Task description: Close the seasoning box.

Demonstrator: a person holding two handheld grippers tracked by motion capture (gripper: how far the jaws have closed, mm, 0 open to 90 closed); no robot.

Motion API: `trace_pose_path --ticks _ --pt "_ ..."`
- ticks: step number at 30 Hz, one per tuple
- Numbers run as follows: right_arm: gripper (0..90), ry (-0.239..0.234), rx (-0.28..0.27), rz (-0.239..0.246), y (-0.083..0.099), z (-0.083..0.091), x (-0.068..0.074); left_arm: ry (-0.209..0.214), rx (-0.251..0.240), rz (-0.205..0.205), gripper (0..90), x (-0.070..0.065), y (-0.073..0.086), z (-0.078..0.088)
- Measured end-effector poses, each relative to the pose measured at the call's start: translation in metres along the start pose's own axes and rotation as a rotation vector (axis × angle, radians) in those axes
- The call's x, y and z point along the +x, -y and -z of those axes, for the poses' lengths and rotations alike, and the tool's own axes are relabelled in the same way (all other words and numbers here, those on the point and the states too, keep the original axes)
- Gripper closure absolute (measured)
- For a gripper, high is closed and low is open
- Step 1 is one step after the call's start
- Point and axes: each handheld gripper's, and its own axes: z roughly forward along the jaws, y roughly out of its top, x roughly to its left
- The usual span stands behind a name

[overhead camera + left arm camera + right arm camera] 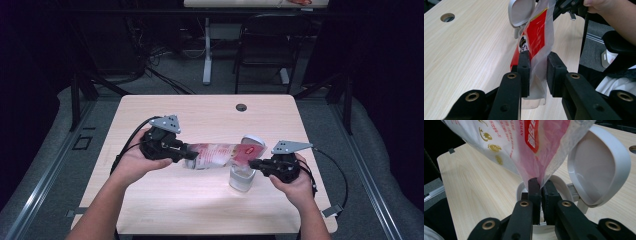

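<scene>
1. Red and clear plastic bag [217, 155] held level above the bench [150, 200], stretched between left gripper [186, 151] and right gripper [254, 164], a little right of the bench's middle
2. Left jaws narrow around the bag's left end, seen in the left gripper view [534, 45]; film pinched between the pads, though the right pad looks just short of pressing
3. Right jaws almost closed, clamping the bag's lower edge [536, 150] in the right gripper view, directly above the container's mouth
4. Clear container [242, 177] standing upright on the bench just near of the bag's right end, white flip lid [252, 141] swung open and tilted back
5. Done so far, by the look of it: lid open, bag gripped at both ends and brought over the container
6. Left to do, most likely: tipping the bag's right end down into the opening, emptying the contents, shutting the lid
7. Whether anything has gone in yet: cannot tell from the blurred container wall
</scene>
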Motion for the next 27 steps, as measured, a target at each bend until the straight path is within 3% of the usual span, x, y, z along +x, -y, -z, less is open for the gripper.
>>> trace_pose_path --ticks 27 --pt "87.1 -0.017 0.002 -0.017 0.0029 -0.0024 -0.0002 -0.004 -0.017 -0.002 75.7 -0.0019 -0.0075 0.0017"
